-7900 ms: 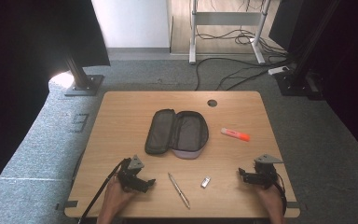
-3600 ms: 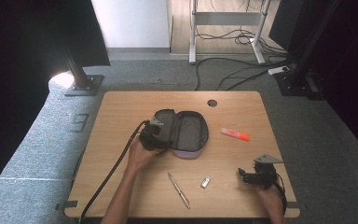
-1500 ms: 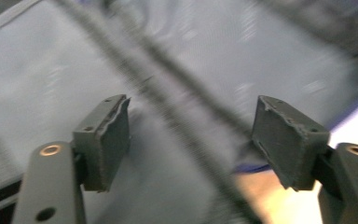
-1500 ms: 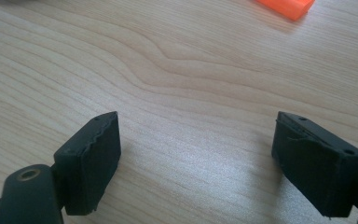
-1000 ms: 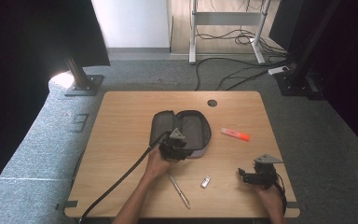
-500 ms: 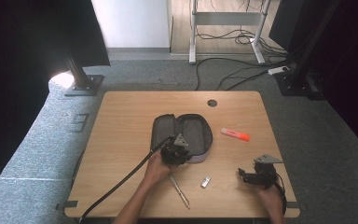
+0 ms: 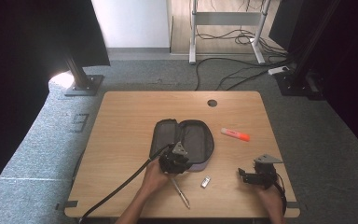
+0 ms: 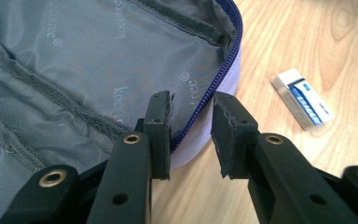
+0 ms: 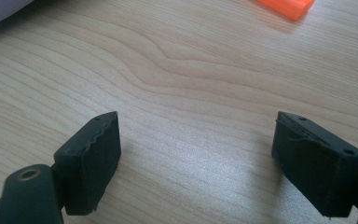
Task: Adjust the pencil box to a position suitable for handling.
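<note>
A grey pencil case (image 7: 191,140) lies open in the middle of the wooden table (image 7: 121,121), its lining (image 8: 74,56) facing up. My left gripper (image 7: 174,162) is at the case's near edge. In the left gripper view its jaws (image 8: 193,100) straddle the blue zipper rim (image 8: 223,70), one pad inside on the lining and one outside, shut on that rim. My right gripper (image 7: 245,176) rests open at the near right, nothing between its pads (image 9: 196,135). An orange highlighter (image 7: 235,134) lies right of the case and shows at the top edge (image 9: 286,7) of the right gripper view.
A small white eraser (image 7: 206,182) (image 8: 303,98) lies just right of my left gripper. A pen (image 7: 180,191) lies by the left hand near the front edge. A round cable hole (image 7: 212,102) sits at the table's far side. The left gripper's black cable (image 7: 116,191) trails off the near left.
My left gripper has moved from over the case's middle to its near edge, toward the person. The case has slid a little the same way. The right gripper has stayed put.
</note>
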A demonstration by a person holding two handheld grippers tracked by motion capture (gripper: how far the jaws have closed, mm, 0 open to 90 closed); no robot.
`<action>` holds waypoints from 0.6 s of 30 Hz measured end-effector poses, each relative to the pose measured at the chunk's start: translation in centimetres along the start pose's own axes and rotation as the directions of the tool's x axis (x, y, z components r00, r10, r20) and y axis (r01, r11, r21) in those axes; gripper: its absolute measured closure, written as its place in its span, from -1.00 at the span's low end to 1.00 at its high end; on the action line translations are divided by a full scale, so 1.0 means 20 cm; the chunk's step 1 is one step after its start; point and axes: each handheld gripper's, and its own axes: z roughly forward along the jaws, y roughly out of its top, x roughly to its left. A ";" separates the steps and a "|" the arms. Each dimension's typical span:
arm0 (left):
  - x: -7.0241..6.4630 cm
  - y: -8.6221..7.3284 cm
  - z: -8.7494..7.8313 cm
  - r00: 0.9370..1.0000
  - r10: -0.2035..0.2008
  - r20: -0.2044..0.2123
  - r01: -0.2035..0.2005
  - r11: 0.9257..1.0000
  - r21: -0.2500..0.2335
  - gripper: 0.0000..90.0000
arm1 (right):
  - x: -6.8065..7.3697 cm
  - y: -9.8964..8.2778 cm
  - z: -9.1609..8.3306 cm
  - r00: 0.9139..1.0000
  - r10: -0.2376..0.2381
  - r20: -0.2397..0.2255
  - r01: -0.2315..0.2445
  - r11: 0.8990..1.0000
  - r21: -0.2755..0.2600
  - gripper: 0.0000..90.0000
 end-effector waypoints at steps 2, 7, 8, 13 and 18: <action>-0.01 -0.01 -0.01 1.000 0.003 0.005 -0.003 1.000 0.002 0.48 | 0.00 0.00 0.00 1.000 0.000 0.000 0.000 1.000 0.000 -0.66; -0.06 -0.02 -0.01 1.000 0.017 0.013 -0.017 1.000 0.003 0.44 | 0.00 0.00 0.00 1.000 0.000 0.000 0.000 1.000 0.000 -0.66; -0.08 -0.03 -0.02 1.000 0.020 0.015 -0.020 1.000 0.002 0.44 | 0.00 0.00 0.00 1.000 0.000 0.000 0.000 1.000 0.000 -0.66; -0.11 -0.04 -0.02 0.999 0.032 0.016 -0.032 1.000 0.001 0.42 | 0.00 0.00 0.00 1.000 0.000 0.000 0.000 1.000 0.000 -0.66; -0.12 -0.04 -0.04 0.999 0.032 0.003 -0.032 0.999 -0.008 0.28 | 0.00 0.00 0.00 1.000 0.000 0.000 0.000 1.000 0.000 -0.66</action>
